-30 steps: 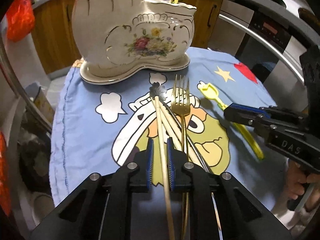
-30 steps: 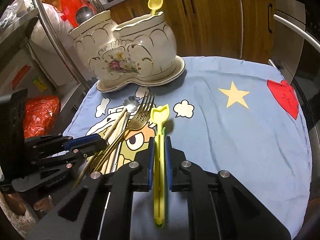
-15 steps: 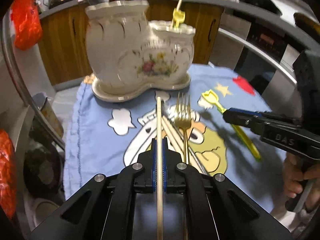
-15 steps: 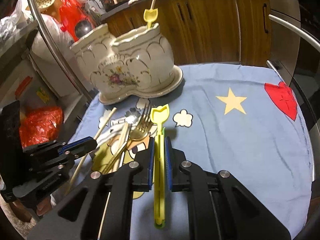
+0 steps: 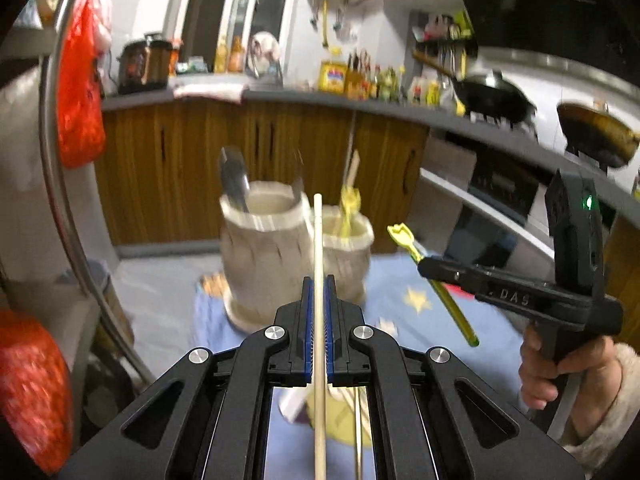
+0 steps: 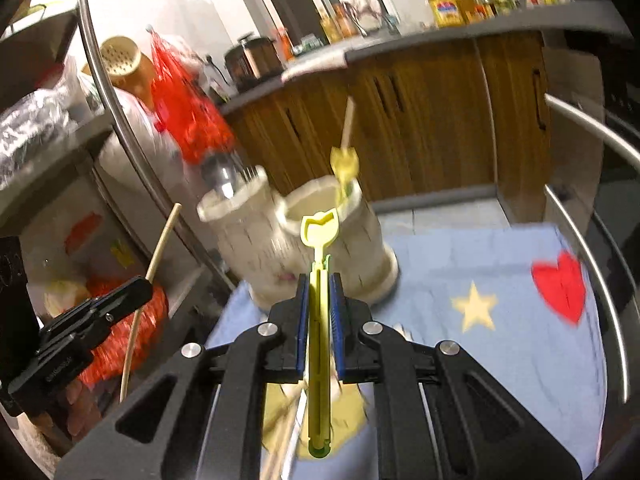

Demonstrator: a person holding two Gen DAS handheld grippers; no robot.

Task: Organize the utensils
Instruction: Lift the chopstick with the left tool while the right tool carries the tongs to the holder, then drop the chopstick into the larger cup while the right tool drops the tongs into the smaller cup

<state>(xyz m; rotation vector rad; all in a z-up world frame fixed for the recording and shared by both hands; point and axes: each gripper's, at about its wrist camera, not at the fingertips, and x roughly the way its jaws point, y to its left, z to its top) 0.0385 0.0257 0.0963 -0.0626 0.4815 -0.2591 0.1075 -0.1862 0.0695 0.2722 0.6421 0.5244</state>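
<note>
From the left: the left gripper (image 5: pixel 318 300) has its jaws pinched tight on a single pale wooden chopstick (image 5: pixel 318 240), gripped near its middle, so a long length sticks out forward and another trails back under the body. Its tip points at the gap between the two openings of the cream ceramic twin-compartment utensil holder (image 5: pixel 276 248), which stands at the far end of the blue cartoon-print cloth (image 6: pixel 500 280). The taller left compartment holds metal cutlery; the shorter right one holds a yellow tulip-topped stick.

To the right, the right gripper (image 6: pixel 319 300) is closed on a yellow-green plastic stick with a tulip-shaped head (image 6: pixel 319 240), head forward and close to the right compartment's rim. A few utensils lie on the cloth beneath both grippers, blurred.

Risks, as I judge them:
- The chopstick is thin and round, so it could pivot or slip between the pads when tilted upright for dropping in.
- Its tip is aimed at the dividing wall; it could strike the rim and nudge the holder, or land in the wrong compartment.
- Both tools are heading for the same small opening, so the two sticks or grippers could collide.
- The stick already standing in the right compartment may block entry.
</note>
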